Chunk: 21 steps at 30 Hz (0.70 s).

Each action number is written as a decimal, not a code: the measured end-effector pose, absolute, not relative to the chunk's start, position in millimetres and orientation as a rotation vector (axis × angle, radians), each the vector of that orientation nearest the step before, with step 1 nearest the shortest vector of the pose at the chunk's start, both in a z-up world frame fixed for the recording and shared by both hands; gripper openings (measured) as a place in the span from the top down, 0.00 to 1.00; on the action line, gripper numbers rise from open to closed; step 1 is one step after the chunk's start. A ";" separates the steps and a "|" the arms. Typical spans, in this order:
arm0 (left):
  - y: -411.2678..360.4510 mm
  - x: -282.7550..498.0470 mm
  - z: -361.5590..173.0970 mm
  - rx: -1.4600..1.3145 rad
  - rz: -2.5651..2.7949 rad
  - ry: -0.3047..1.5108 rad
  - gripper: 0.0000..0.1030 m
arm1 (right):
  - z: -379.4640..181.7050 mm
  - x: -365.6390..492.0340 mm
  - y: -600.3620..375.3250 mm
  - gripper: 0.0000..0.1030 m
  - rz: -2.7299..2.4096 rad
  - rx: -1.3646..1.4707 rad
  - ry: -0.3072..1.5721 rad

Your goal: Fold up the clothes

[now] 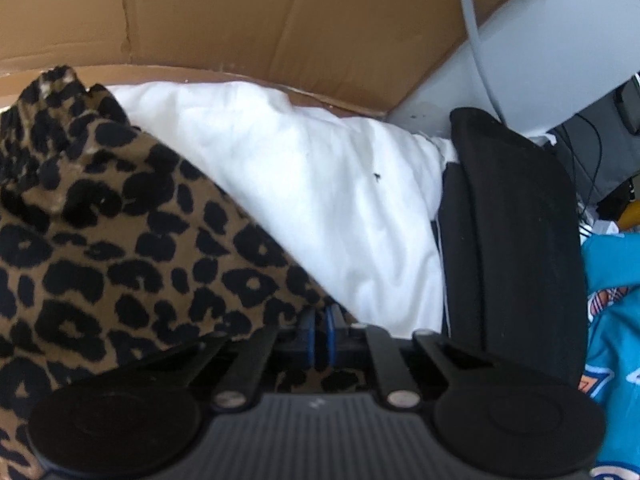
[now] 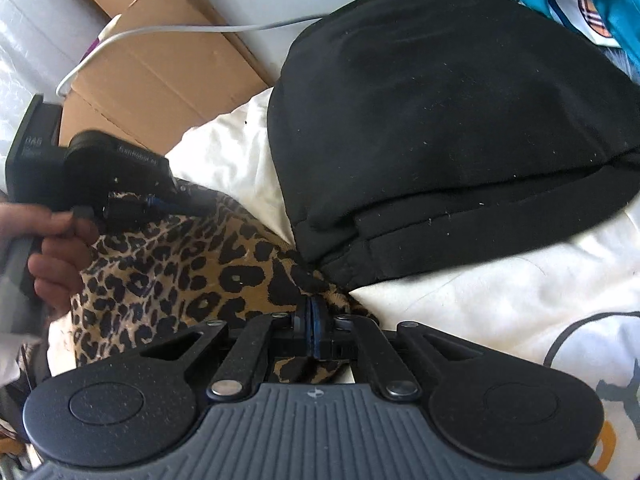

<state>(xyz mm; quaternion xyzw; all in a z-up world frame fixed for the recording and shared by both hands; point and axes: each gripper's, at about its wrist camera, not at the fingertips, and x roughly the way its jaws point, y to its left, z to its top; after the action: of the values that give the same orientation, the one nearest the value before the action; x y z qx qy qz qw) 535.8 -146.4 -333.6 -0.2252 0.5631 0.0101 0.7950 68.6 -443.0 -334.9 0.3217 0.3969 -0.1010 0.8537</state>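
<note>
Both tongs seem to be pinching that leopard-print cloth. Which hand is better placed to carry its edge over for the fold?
Probably the left. Its tongs grip the leopard-print cloth beside open white fabric; the right tongs pinch it against the black garment.

Tan, soft fabric garment with black leopard spots [image 1: 120, 240], lying against the plain white cloth bedding [image 1: 320, 184]. Folded, matte black fabric garment [image 2: 440, 120], resting on the white bedding's far side. Turquoise printed garment bearing orange-and-white graphics [image 1: 612, 320], beyond the black garment. Flat brown corrugated cardboard sheet [image 1: 240, 20], behind the bedding. Pale grey cable [image 2: 160, 32], crossing the cardboard.
</note>
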 end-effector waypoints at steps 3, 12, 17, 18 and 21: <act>-147.2 538.4 -331.1 -0.453 -0.008 1.214 0.96 | -332.3 69.7 -439.8 0.96 -0.218 0.654 0.838; -122.2 510.1 -268.2 -0.328 -0.081 1.149 0.93 | -329.4 65.5 -438.4 0.96 -0.236 0.632 0.842; -75.3 485.4 -242.3 -0.248 -0.005 1.112 0.93 | -320.6 67.1 -432.5 0.95 -0.268 0.580 0.838; -63.9 479.7 -238.2 -0.237 0.021 1.102 0.93 | -318.4 66.5 -432.2 0.94 -0.273 0.574 0.834; -38.0 469.5 -234.6 -0.241 0.077 1.090 0.93 | -310.6 59.2 -433.8 0.97 -0.276 0.589 0.802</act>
<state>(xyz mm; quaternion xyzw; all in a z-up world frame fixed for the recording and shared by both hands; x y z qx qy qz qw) 469.5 -38.0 -234.6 -0.1143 0.5168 0.0364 0.8476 59.2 -433.8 -310.6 0.2814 0.3835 -0.1321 0.8697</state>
